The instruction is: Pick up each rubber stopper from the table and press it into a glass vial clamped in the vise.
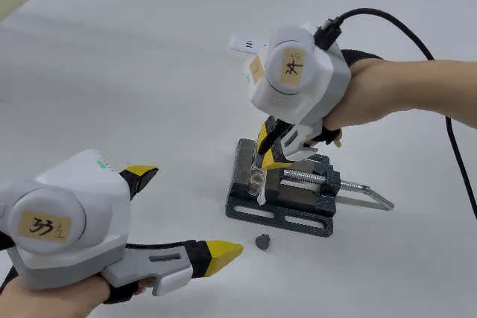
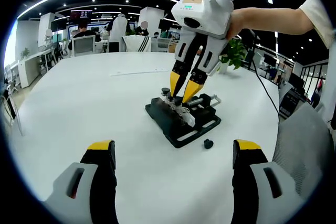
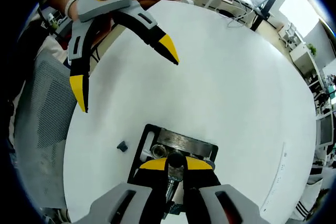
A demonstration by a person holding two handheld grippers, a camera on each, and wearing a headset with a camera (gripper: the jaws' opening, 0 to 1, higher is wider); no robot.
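My right gripper [image 1: 267,156] points down over the black vise [image 1: 246,206], shut on a dark rubber stopper [image 3: 176,159]. In the right gripper view the stopper sits just beside the mouth of the clear glass vial [image 3: 157,152], which is clamped in the vise [image 3: 185,141]. The vial [image 1: 257,179] stands upright at the vise's near end. A second dark stopper [image 1: 262,241] lies loose on the table in front of the vise [image 2: 181,129]; it is also in the left gripper view [image 2: 208,143]. My left gripper [image 1: 182,212] hovers low at the front left, open, with nothing between its jaws.
The white table [image 1: 149,57] stretches wide around the vise. The vise's screw handle [image 1: 373,193] sticks out to the right. A black cable [image 1: 417,42] runs from the right gripper across the table. A small white label [image 1: 246,42] lies behind the gripper.
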